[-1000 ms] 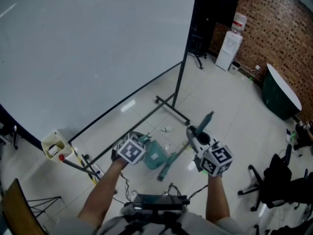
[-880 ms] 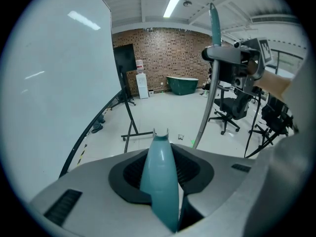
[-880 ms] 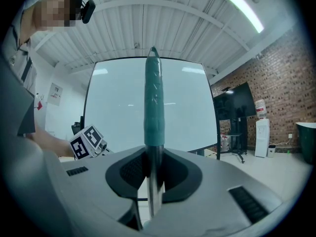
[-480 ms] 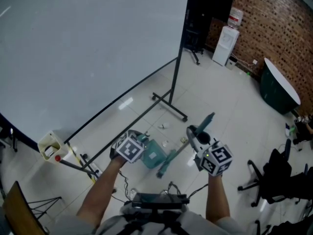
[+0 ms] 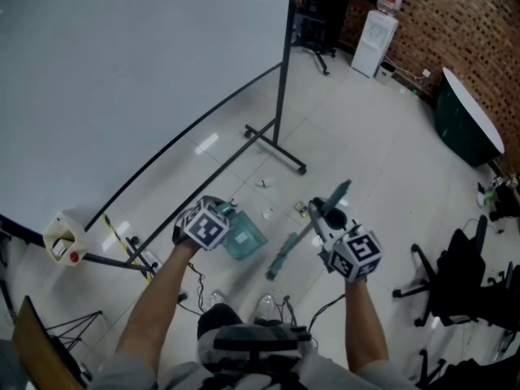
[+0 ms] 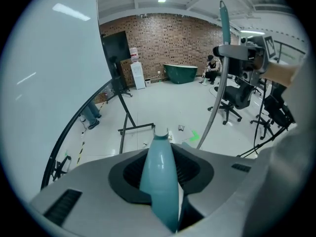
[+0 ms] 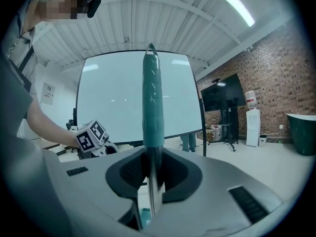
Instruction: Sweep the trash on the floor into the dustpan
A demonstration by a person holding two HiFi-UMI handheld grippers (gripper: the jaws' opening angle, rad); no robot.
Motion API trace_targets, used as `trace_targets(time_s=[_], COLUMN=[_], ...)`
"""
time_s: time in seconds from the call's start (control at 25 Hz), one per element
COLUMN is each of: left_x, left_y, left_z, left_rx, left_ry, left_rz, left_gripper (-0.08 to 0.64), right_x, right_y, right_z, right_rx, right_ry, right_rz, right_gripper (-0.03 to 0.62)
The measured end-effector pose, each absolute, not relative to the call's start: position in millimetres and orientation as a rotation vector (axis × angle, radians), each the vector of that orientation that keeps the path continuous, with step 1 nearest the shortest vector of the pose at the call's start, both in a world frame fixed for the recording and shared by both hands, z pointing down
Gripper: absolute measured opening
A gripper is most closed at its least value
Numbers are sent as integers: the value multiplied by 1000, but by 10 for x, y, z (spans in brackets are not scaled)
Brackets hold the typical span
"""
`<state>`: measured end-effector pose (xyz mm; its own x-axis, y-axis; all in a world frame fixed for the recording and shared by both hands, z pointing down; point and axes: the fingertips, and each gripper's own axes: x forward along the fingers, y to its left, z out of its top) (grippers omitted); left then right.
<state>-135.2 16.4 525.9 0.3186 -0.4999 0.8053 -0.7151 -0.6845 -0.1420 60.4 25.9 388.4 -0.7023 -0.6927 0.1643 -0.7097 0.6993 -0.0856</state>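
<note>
Both tools sit lower now: my left hand-held gripper (image 6: 161,184) clamped on the dustpan (image 5: 242,239) handle, right hand-held gripper (image 7: 150,181) clamped on the broom (image 5: 302,236). Trash (image 5: 268,214) lies on the floor (image 5: 366,161) mid-frame, just beyond the dustpan; sweeping can start.

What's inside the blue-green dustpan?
No trash shows inside the teal plastic dustpan; small trash scraps lie on the white tiled floor beyond it. The left gripper covers the dustpan's rear, so that part is hidden.

Left gripper (image 5: 227,214): near left, pitched steeply down, jaws clamping dustpan handle (image 6: 160,177).
Right gripper (image 5: 319,216): near right, almost level, jaws clamping broom handle (image 7: 152,107).
</note>
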Motion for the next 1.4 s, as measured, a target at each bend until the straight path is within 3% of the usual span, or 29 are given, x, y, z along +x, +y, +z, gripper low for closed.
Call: trace_targets(time_s=[0.76,1.16,1.4], left_x=[-1438,-1267,-1144], left_y=[-905,-1247,-1366], left_z=[6321,6432,6417], left_rx=[2358,2314,2348], left_ry=[-774,-736,-764], left_rz=[1439,1505,1461], left_gripper=[112,112,112], right_x=[491,430,318], right_y=[-859,-1482,-1676], right_z=[5120,5784,6375], right_rx=[1063,924,943], right_ry=[-2413,-2457,-2486], right_rz=[290,319,530], right_gripper=[48,44,45])
